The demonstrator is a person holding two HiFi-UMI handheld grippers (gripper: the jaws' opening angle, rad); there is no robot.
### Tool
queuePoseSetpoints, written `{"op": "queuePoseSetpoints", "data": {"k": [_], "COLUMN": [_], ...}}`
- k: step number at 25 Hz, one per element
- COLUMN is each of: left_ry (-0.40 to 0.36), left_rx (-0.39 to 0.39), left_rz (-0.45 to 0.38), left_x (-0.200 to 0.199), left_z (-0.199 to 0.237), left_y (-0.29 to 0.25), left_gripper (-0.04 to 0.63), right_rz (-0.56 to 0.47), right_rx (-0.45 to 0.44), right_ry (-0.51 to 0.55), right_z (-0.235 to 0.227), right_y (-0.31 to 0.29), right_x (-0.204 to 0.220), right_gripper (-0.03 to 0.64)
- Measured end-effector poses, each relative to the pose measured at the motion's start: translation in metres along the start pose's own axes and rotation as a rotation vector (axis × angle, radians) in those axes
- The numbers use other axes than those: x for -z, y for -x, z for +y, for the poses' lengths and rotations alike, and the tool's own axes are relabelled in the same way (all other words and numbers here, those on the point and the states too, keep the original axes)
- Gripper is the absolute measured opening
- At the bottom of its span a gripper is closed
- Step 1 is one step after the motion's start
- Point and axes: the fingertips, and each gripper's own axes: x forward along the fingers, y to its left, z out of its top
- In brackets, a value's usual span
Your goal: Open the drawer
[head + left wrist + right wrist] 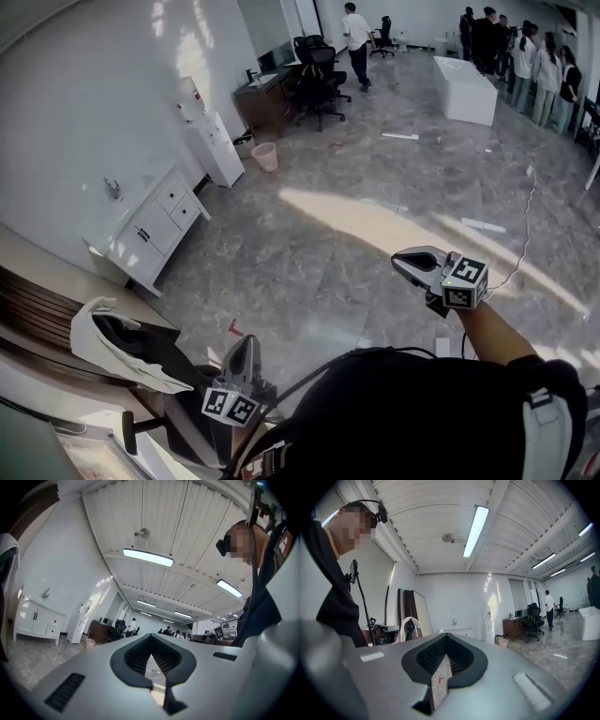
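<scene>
Nothing of the task is done yet, as far as I can judge. The white low cabinet with small drawers and dark handles stands against the white wall at the far left of the head view, across a wide stretch of the grey marbled floor, and it is well apart from both tools. Every drawer front I can make out on it sits flush, so I take the drawer to be closed.

My left gripper is low in the head view, close to the body, beside a dark chair draped with a white jacket. Its jaws are clenched on nothing: in the left gripper view the dark pads meet, with only room and ceiling beyond them and the cabinet small at the left edge.

My right gripper is held out over open floor. Its jaws are likewise pressed together and empty, and the cabinet shows far off beyond them.

What I reckon is left is everything: the walk across to the cabinet, parting one pair of jaws, taking a drawer handle and pulling it out.
</scene>
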Motion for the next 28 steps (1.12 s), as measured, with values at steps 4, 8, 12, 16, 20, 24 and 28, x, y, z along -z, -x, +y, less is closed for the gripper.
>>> {"op": "queuePoseSetpoints", "data": {"k": [4,8,12,16,20,24,28], "left_ry": [-0.003,0.008,0.013,0.004,-0.026,-0.040,-0.031], "left_rx": [0.000,-0.022,-0.051,-0.102,-0.164,-0.214,-0.215], "left_rz": [0.014,0.009,0.020,0.016,0.009,-0.008,-0.029], "left_x": [-0.009,-0.012,-0.009,-0.011,-0.010,-0.008,-0.001], "left_z": [0.043,0.072,0.088,0.101,0.104,0.097,0.075], "left_y": [-0.001,-0.003,-0.003,-0.009,-0.031,-0.080,-0.156], "left_gripper": [0.000,0.000,0.000,0.000,0.000,0.000,0.000], "right_rz": [0.006,0.033,0.035,0.026,0.013,-0.007,-0.013], "right_rx": [0.009,-0.011,-0.033,-0.072,-0.131,-0.184,-0.204], "right_ry": [-0.005,-0.006,-0.013,-0.021,-0.022,-0.011,0.001], "right_z": [-0.002,-0.007,-0.017,-0.038,-0.074,-0.130,-0.202], "right_y": [-0.046,-0.082,-0.107,-0.133,-0.150,-0.158,-0.143], "right_x": [-0.002,0.000,-0.002,-0.003,-0.002,-0.011,-0.024], "right_gripper": [-0.005,-0.005,-0.005,-0.005,-0.005,-0.005,-0.005]}}
